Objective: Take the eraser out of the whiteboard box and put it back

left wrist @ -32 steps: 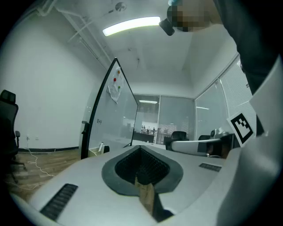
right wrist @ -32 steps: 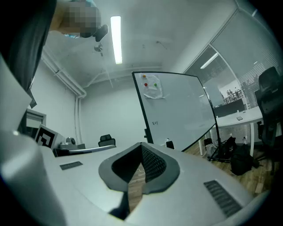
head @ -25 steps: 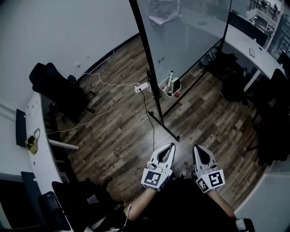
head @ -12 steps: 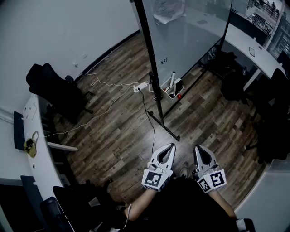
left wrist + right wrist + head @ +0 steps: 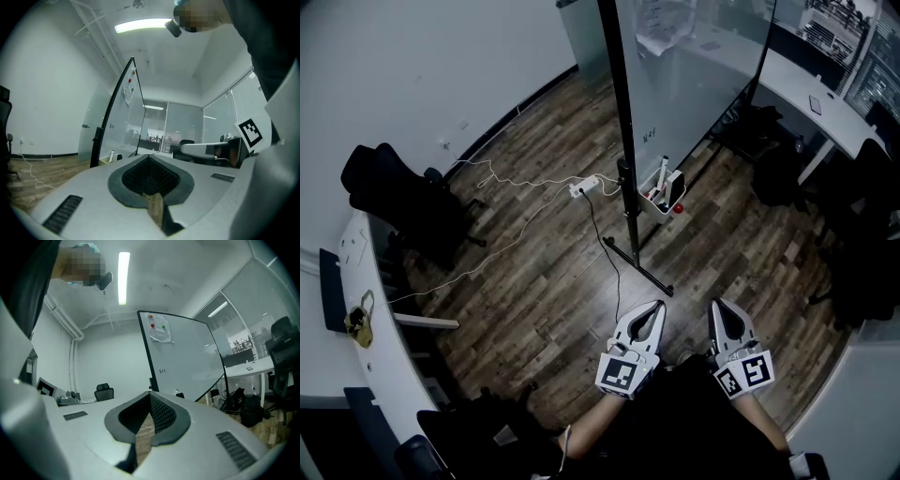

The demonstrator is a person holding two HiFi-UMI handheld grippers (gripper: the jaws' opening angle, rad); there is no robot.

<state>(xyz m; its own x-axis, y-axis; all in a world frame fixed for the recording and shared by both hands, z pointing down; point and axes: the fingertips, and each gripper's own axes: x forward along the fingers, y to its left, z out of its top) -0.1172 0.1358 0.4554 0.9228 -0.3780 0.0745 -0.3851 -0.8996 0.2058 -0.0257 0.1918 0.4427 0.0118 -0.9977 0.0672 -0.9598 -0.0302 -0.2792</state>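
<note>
**Office floor, both grippers empty, eraser in its box**

Wood-plank floor [image 5: 534, 281] fills most of the head view, with white walls on the far side. A whiteboard [image 5: 694, 84] on a black frame stands upright across the top middle, its foot bar running toward the person. A curved white desk [image 5: 370, 309] follows the left edge, and a black chair [image 5: 394, 187] is parked beside it.

Left gripper [image 5: 653, 305]: low in the head view, held level and pointing toward the whiteboard. Its own view shows the jaws together, with only a thin slit of floor between them and nothing held.

Right gripper [image 5: 719, 305]: just beside the left one and parallel to it. Jaws together, nothing between them.

Whiteboard box [image 5: 654, 200]: a small white tray fixed low on the board's frame post. It is well apart from both grippers, ahead of them and roughly in line with the gap between them. A white marker stands upright in it.

Eraser [image 5: 676, 184]: a dark block standing at the right end of the box, touching neither gripper. Detail is too small to read.

A white power strip [image 5: 586, 187] lies on the floor to the left of the post, with a cable trailing off to the left.
</note>
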